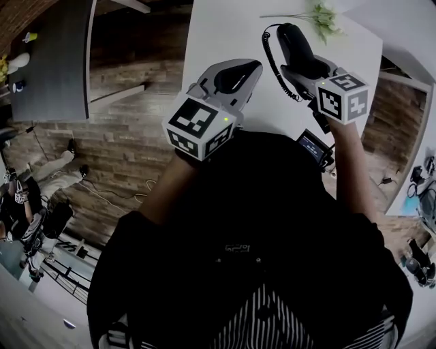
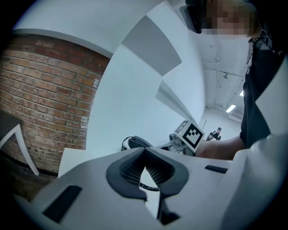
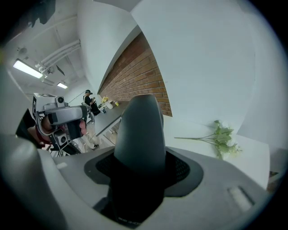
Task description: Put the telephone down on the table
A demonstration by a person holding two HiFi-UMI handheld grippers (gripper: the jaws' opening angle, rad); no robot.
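My right gripper (image 1: 306,68) is shut on a black telephone handset (image 1: 294,42) over the far right part of the white table (image 1: 225,34). In the right gripper view the handset (image 3: 139,130) stands up between the jaws and hides the fingertips. A coiled cord (image 1: 276,65) runs from the handset back to the phone base (image 1: 315,146) at the table's near edge. My left gripper (image 1: 238,73) hovers to the left of the handset, shut with nothing in it. Its pads (image 2: 155,173) meet in the left gripper view. I cannot tell whether the handset touches the table.
A sprig of green artificial flowers (image 1: 320,17) lies at the table's far edge, beyond the handset. A dark table (image 1: 54,54) stands far left across the wooden floor. My body covers the table's near edge.
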